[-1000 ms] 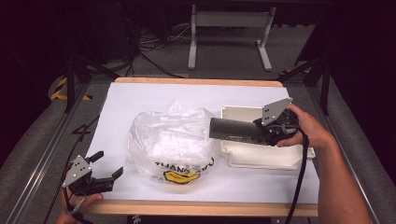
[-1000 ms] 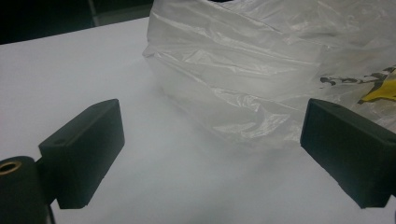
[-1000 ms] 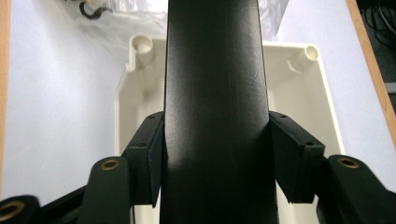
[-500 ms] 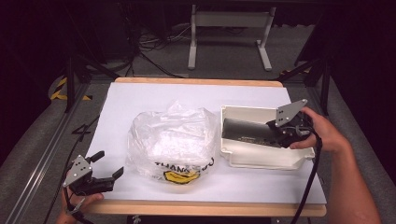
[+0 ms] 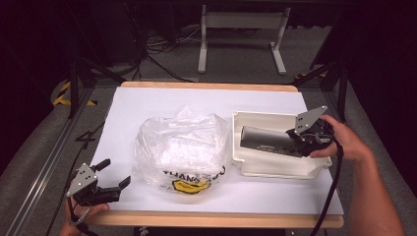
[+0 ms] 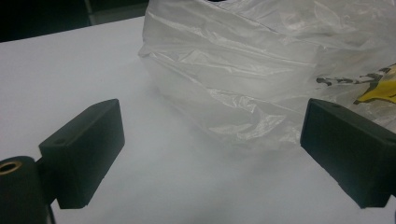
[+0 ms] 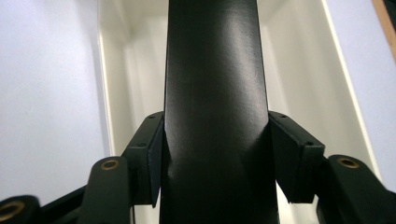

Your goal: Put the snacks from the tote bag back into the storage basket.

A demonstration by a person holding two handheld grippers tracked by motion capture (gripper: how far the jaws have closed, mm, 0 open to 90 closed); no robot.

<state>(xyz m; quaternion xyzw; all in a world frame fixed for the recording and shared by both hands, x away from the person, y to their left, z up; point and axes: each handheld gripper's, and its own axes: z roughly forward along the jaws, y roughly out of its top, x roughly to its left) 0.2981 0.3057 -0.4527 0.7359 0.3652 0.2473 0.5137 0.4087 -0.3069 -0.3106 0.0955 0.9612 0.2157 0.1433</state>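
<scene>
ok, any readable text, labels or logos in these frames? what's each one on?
"THANK YOU", black letters seen upside down in the high view: on the clear crinkled plastic bag, above a yellow emblem.
Small pale marking on the dark cylindrical tube lying in the white plastic tray: too small to read.

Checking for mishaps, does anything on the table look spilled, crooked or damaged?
Nothing stands out. The plastic bag is crumpled but intact, the white tray sits flat, and the right gripper holds the dark box inside it.
</scene>
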